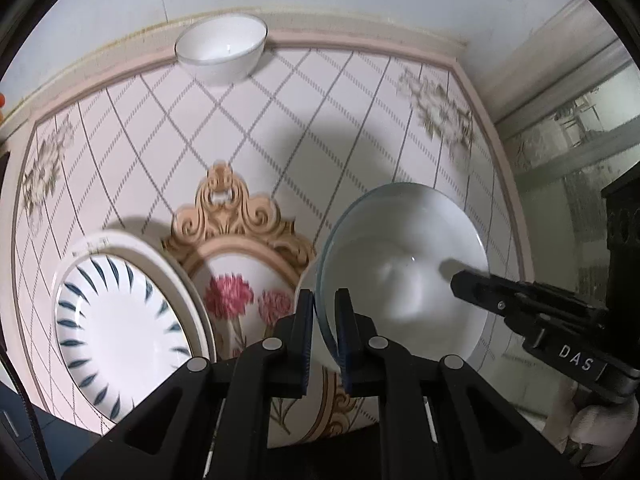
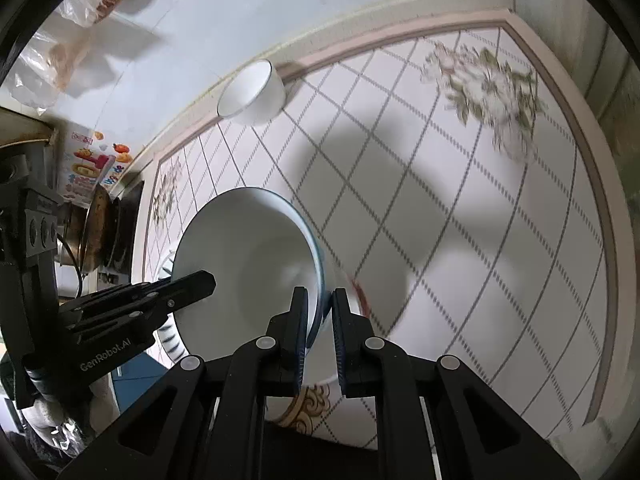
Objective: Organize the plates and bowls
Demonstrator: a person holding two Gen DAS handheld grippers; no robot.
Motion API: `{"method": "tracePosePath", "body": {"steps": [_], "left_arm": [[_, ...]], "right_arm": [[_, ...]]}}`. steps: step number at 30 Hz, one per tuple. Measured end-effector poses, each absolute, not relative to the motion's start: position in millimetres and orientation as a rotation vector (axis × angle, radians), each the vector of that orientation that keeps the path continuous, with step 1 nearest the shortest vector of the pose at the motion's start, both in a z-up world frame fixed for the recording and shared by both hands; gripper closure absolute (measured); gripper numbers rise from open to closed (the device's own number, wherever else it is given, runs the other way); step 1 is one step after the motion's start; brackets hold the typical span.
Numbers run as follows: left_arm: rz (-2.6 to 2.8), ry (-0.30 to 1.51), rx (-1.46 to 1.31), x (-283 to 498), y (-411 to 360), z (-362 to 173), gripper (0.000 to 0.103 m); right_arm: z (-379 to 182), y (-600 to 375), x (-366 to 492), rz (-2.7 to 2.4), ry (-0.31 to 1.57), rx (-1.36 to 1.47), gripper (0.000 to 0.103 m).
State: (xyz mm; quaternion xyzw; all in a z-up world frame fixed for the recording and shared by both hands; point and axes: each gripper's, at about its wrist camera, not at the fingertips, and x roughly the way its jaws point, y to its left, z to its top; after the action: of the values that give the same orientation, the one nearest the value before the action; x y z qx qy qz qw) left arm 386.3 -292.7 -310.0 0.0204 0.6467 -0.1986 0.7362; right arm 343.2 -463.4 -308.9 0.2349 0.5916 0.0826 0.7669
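Left gripper [image 1: 325,320] fingers nearly closed, right gripper [image 2: 320,320] fingers likewise, facing each other

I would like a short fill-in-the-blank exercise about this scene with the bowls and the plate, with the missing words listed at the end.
1. Both grippers, the left gripper and the right gripper, pinch the rim of the same large white ____.
2. The small white bowl stands at the far edge of the table, close to the ____.
3. The plate with the dark ____ leaf pattern lies on the table, left of the held bowl.

Missing words: bowl; wall; blue
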Motion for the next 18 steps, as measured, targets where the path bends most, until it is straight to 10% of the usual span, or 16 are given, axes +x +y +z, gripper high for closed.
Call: {"method": "tracePosePath", "body": {"steps": [18], "left_arm": [[-0.42,1.462,0.14,381.3,-300.8,-339.6,0.094]], "right_arm": [[-341.0,-454.0,331.5,0.142,1.342,0.492,0.089]]}}
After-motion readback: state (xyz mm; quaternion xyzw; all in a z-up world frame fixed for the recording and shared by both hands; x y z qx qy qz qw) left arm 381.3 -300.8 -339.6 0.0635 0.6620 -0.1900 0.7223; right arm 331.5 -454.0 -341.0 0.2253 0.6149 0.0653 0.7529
